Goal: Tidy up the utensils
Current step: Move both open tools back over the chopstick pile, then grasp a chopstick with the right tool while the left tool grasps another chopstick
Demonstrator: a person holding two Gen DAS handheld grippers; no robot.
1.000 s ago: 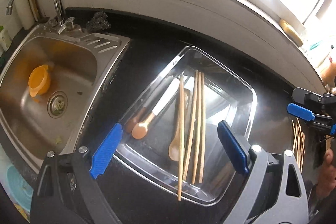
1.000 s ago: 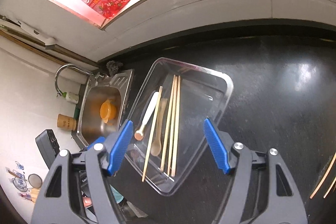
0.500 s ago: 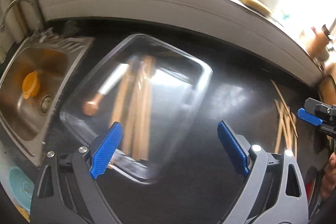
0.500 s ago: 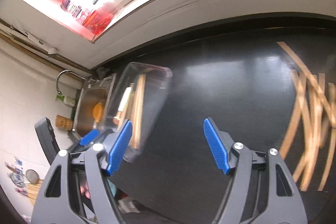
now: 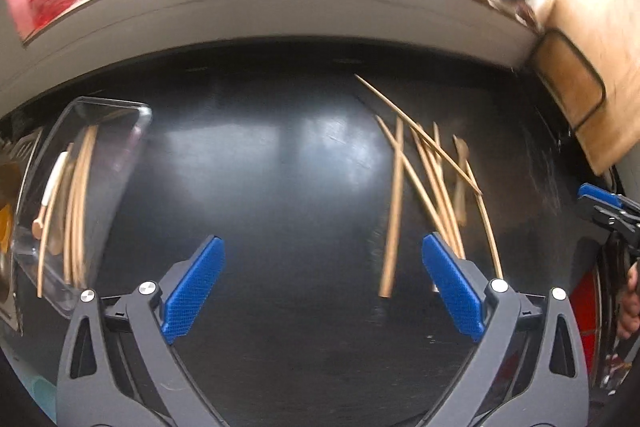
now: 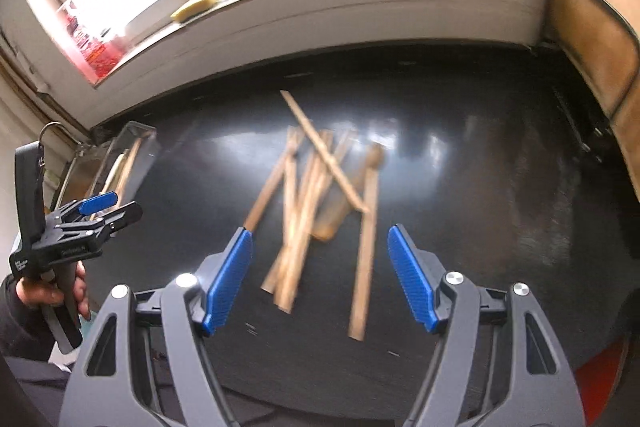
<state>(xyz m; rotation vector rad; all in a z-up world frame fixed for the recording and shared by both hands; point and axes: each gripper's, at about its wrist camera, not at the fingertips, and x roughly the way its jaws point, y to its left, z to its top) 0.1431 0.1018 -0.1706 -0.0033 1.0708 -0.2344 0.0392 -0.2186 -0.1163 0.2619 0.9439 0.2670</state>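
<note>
Both views are being swung away from the clear rectangular plastic tray (image 5: 100, 155), which a second ago was filling the middle of each picture and is now being left at about nine o'clock in the left wrist view, with pale chopsticks and a white-handled spoon lying inside it. A loose heap of pale wooden chopsticks (image 6: 316, 211) is now being brought into the centre of the right wrist view, crossed over one another on the glossy black countertop (image 5: 280, 187); a short wooden spoon or paddle seems to be lying among them, though blur is making that uncertain. The right gripper (image 6: 320, 279) is being held wide open and empty, its blue pads set at either side of the near ends of the sticks, which are lying at twelve o'clock from it and close. The left gripper (image 5: 322, 291) is likewise being held wide open with nothing in it; the heap is lying at one o'clock from it, near its right pad. For a clean pick, one outlying stick is probably best being singled out, approached across its length and closed on near its middle, so that crossed neighbours are not being dragged along.
</note>
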